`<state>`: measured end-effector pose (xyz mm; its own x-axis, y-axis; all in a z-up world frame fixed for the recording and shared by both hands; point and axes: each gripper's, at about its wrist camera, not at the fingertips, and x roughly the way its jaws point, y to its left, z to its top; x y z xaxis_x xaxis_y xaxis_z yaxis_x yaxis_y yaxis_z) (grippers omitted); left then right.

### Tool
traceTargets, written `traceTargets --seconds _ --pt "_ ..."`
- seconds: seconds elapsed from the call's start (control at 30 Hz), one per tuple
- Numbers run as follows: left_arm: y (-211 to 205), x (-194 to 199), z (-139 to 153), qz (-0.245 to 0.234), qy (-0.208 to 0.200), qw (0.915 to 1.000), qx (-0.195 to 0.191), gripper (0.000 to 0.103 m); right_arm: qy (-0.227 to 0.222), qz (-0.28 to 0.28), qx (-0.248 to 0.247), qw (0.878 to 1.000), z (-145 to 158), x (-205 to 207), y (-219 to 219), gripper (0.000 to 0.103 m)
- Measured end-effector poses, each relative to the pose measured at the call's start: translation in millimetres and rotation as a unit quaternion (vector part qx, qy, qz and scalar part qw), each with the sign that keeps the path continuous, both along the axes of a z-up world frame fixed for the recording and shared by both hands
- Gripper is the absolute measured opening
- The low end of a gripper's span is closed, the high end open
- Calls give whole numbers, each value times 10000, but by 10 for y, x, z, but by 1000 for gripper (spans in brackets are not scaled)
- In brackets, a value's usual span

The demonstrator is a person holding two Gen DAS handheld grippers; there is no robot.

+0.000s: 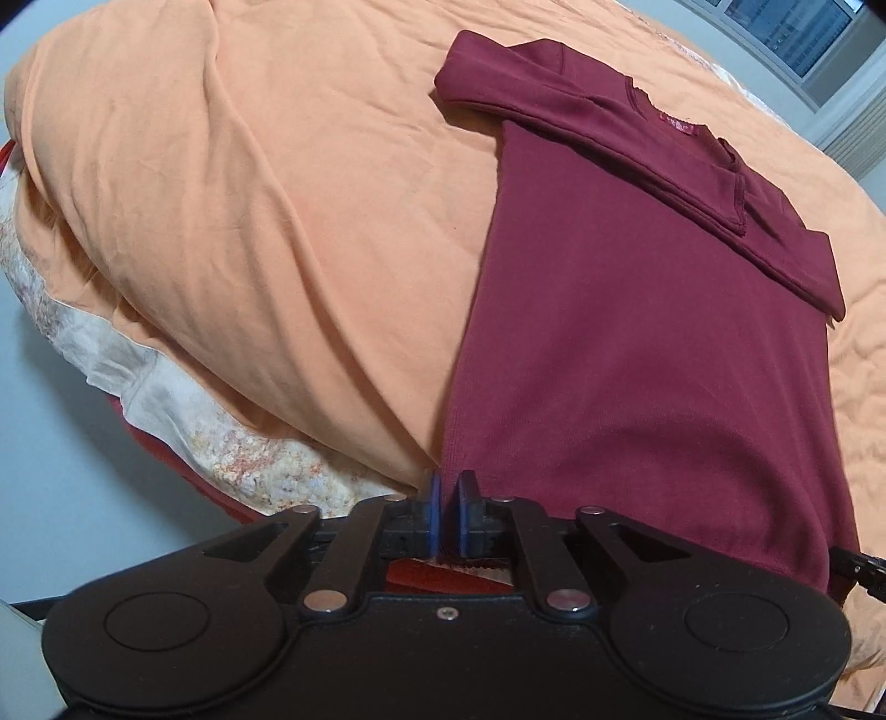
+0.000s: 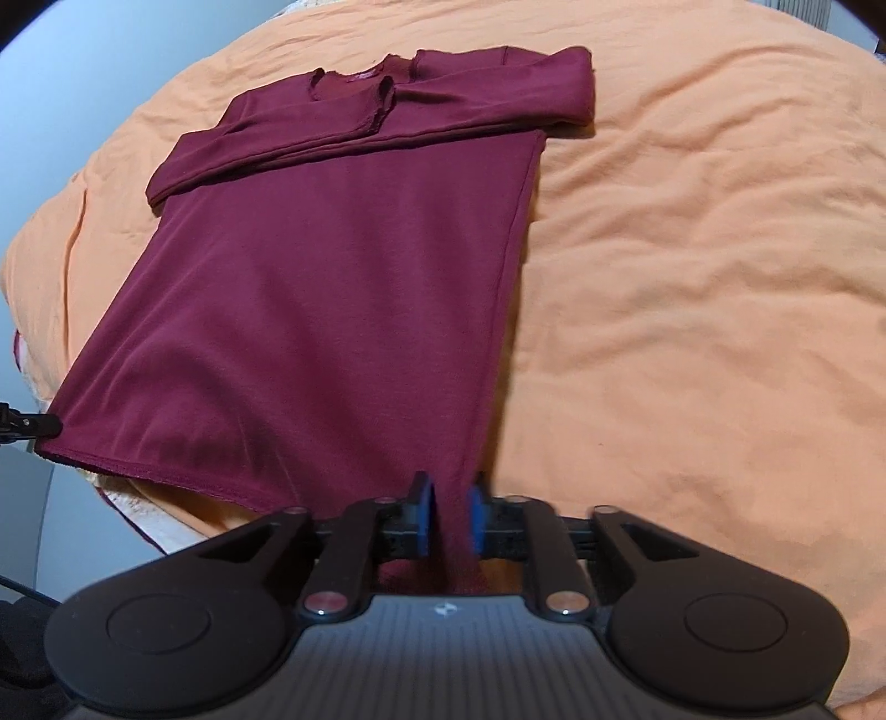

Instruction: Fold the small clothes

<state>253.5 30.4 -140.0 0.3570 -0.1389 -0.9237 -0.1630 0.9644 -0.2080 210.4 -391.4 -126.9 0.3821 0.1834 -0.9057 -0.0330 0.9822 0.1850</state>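
maroon long-sleeved shirt (image 1: 637, 332) lies flat on a bed covered by an orange blanket (image 1: 277, 194), neck end far from the cameras, both sleeves (image 2: 398, 111) folded across the chest so their cuffs overlap near the collar. the left tongs (image 1: 449, 512) are pressed nearly together on the hem corner at the shirt's left edge, blue pads (image 1: 468, 515) pinching the cloth. the right tongs (image 2: 448, 518) pinch the other hem corner, a bunched strip of maroon fabric running down between their blue pads (image 2: 423, 518). the hem between the two corners lies near the bed's edge, over a pale patterned sheet (image 1: 221, 443). a window (image 1: 797, 33) shows at the upper right of the left wrist view
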Motion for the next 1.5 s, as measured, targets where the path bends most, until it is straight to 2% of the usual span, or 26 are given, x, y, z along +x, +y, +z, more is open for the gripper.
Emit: traceTargets --seconds 0.03,0.07,0.1,0.13,0.17,0.2,0.27,0.33,0.37,0.47,0.53,0.6,0.7,0.9,0.93,1.0,1.07,1.1,1.13,1.17,1.2,1.23,1.27,1.37,1.43,1.5 --pt "2 -6 -2 4 -4 10000 58 24 -36 5 -37 10000 -3 -5 5 40" --pt "0 -12 -3 6 -24 9999 116 29 -80 17 -87 9999 7 -22 7 55" --pt "3 -20 -5 5 -39 9999 167 41 -143 58 -180 9997 24 -39 21 63" --pt "5 -28 -1 23 -43 9997 231 59 -238 144 -297 9992 47 -59 45 65" --pt "6 -35 4 58 -39 9994 339 70 -376 304 -427 9979 76 -85 84 68" --pt "4 -49 20 104 -65 9988 468 77 -509 497 -571 9958 101 -110 131 77" --pt "-7 -75 53 106 -184 9978 634 79 -784 951 -804 9891 141 -171 241 88" --pt "-35 -86 79 53 -253 9968 755 92 -1112 1563 -903 9773 173 -254 384 93" --pt "-55 -94 96 24 -325 9960 834 95 -1188 1867 -994 9701 168 -284 459 97" --pt "-158 -107 141 -239 -543 9929 1032 98 -1250 2742 -1354 9439 63 -352 713 98" --pt "-244 -112 168 -468 -620 9903 1148 98 -1319 3117 -1621 9269 -41 -379 851 98" --pt "-341 -134 195 -724 -729 9871 1228 99 -1383 3429 -1846 9106 -141 -398 982 94" --pt "-463 -176 218 -1068 -842 9819 1321 100 -1699 3873 -2322 8759 -247 -470 1153 94" --pt "-628 -283 215 -1560 -984 9719 1464 102 -2350 4598 -2560 8172 -255 -537 1337 94" --pt "-650 -298 203 -1638 -971 9704 1484 102 -2315 4763 -2479 8112 -267 -534 1366 92" --pt "-688 -317 182 -1766 -914 9680 1532 102 -2085 5105 -2208 8045 -312 -510 1408 70" --pt "-706 -336 178 -1830 -893 9668 1546 102 -2045 5313 -2266 7903 -377 -502 1465 71" --pt "-705 -349 181 -1833 -907 9667 1539 102 -2068 5379 -2278 7849 -395 -490 1479 67" --pt "-702 -360 185 -1821 -922 9670 1526 102 -2046 5375 -2267 7860 -403 -462 1489 62" --pt "-697 -371 192 -1809 -937 9674 1502 102 -1995 5295 -2225 7939 -394 -407 1491 47" --pt "-693 -380 198 -1806 -962 9676 1478 102 -1897 5141 -2085 8101 -366 -326 1484 38" --pt "-687 -389 204 -1808 -993 9674 1467 102 -1745 4927 -1832 8326 -298 -234 1463 35" --pt "-684 -403 212 -1816 -1024 9669 1469 102 -1564 4636 -1526 8587 -227 -114 1425 25" --pt "-691 -440 232 -1874 -1143 9654 1410 102 -871 3836 -565 9176 -86 213 1278 18" --pt "-711 -455 230 -1939 -1207 9642 1349 102 -412 3352 22 9413 -35 435 1168 13" --pt "-761 -469 208 -2070 -1258 9613 1312 102 36 2866 606 9561 -46 630 1040 10"
